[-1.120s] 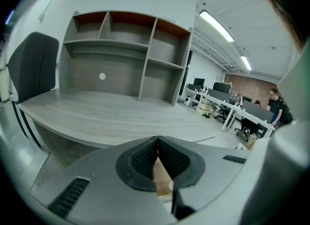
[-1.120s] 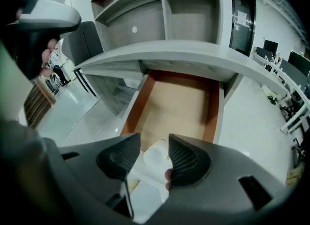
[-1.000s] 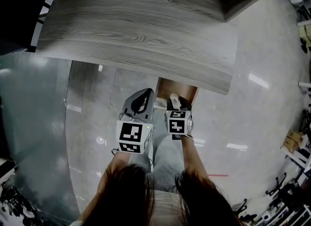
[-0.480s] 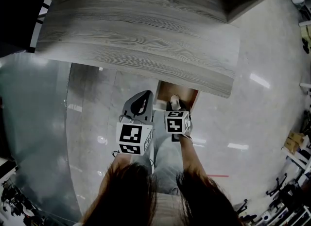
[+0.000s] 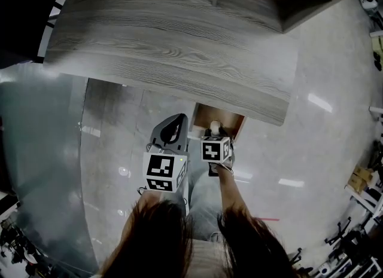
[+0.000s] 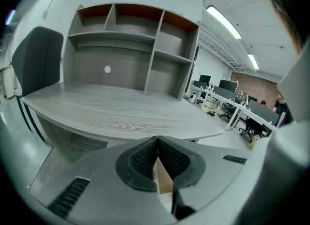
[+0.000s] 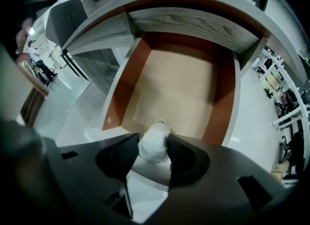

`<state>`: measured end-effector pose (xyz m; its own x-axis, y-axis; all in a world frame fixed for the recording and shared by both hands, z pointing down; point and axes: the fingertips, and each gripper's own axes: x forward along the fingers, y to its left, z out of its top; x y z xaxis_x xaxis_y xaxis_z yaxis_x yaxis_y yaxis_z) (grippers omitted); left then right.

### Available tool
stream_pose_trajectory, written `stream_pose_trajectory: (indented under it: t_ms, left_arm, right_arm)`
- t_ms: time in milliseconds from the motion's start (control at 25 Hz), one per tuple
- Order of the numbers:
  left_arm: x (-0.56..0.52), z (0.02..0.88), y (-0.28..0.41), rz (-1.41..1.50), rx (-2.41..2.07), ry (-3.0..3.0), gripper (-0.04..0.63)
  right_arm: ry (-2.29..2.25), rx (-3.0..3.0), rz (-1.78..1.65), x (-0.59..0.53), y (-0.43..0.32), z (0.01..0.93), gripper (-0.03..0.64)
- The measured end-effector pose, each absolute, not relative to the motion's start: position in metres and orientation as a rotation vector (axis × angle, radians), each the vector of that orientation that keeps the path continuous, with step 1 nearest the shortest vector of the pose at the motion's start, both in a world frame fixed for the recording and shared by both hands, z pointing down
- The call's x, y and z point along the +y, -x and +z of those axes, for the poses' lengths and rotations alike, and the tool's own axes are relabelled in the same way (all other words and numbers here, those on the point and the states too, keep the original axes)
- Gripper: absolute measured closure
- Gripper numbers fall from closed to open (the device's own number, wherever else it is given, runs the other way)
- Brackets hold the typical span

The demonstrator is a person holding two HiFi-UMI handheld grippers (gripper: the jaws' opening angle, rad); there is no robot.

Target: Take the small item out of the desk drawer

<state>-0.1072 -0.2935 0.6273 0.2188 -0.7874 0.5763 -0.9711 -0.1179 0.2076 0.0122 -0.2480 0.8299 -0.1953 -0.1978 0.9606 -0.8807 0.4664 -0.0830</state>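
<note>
The desk drawer (image 7: 177, 81) stands pulled out under the grey wooden desk (image 5: 173, 49); its pale floor with red-brown sides shows nothing lying in it. My right gripper (image 7: 154, 147) is shut on a small white rounded item (image 7: 154, 144), held just above the drawer's front edge. In the head view the same white item (image 5: 214, 127) sits at the tip of the right gripper (image 5: 215, 131), over the open drawer (image 5: 232, 121). My left gripper (image 6: 156, 163) is shut, pads pressed together with nothing between them. It hangs left of the drawer (image 5: 174, 128).
A dark chair (image 5: 24, 17) stands at the desk's left end. A shelf unit (image 6: 131, 50) rises at the back of the desktop. Glossy grey floor (image 5: 323, 109) spreads right of the desk. The person's legs are below the grippers.
The right gripper with the white item has moved slightly forward over the drawer. The left gripper has stayed in place.
</note>
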Motion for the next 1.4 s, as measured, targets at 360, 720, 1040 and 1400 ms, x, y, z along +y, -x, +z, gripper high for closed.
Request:
stream_pose_trajectory:
  t_ms: [360, 720, 1040, 1400]
  left_arm:
    - [-0.294, 0.623, 0.108, 0.437, -1.626, -1.954, 0.578]
    - [-0.29, 0.611, 0.11, 0.434, -1.632, -1.973, 0.578]
    - [-0.281, 0.596, 0.11, 0.438, -1.637, -2.003, 0.579]
    - [-0.265, 0.584, 0.105, 0.461, -1.618, -2.037, 0.578]
  right_arm:
    - [-0.928, -1.681, 0.786, -0.25, -0.016, 0.825, 0.436]
    - [-0.955, -1.707, 0.777, -0.246, -0.016, 0.81, 0.439]
    - [-0.987, -1.736, 0.75, -0.244, -0.015, 0.791, 0.439]
    - [-1.031, -1.777, 0.718, -0.239, -0.019, 0.765, 0.439]
